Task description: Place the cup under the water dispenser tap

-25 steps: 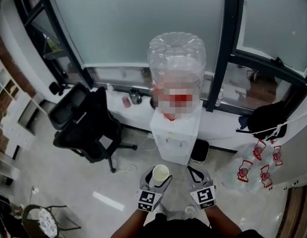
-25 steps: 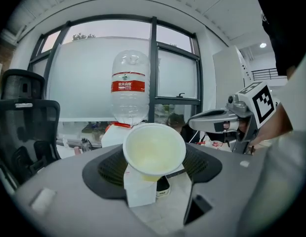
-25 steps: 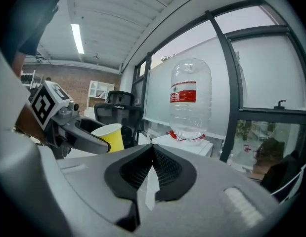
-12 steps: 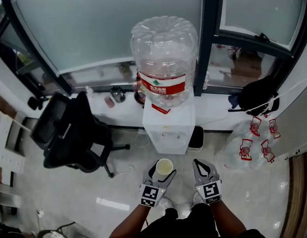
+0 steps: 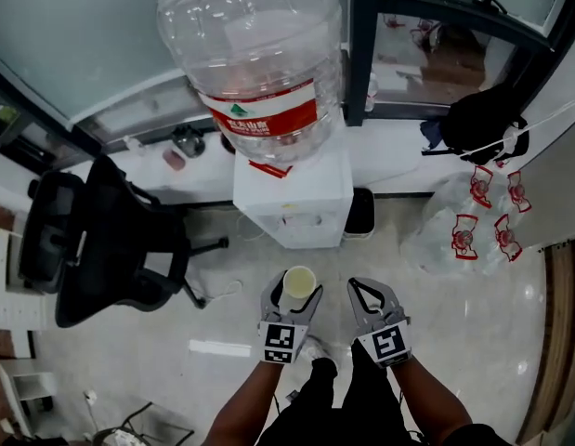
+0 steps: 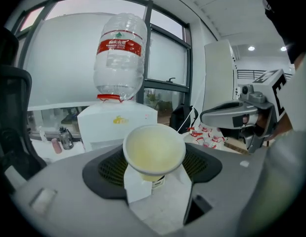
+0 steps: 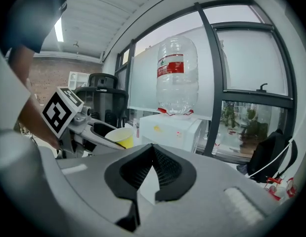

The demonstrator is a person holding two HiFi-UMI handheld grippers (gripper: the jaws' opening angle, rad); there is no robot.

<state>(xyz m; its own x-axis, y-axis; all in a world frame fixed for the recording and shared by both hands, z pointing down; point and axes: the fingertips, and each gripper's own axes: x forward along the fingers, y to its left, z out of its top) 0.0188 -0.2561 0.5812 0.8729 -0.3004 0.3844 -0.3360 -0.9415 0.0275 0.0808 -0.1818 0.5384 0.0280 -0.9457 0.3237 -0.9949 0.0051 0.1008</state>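
Observation:
A yellow paper cup stands upright between the jaws of my left gripper, which is shut on it. In the left gripper view the cup fills the middle, its mouth open and empty. The white water dispenser with a big clear bottle stands ahead on the floor, apart from the cup. Its front shows small marks, but I cannot make out the tap. My right gripper hovers beside the left one, shut and empty. In the right gripper view it faces the dispenser.
A black office chair stands left of the dispenser. A black bin sits against its right side. Clear bags with red print lie on the floor at right, a black bag behind them. A white window ledge carries small bottles.
Both grippers have come down and closer to the dispenser, which now looks larger and sits further up-left in the head view. The cup stays in the left gripper.

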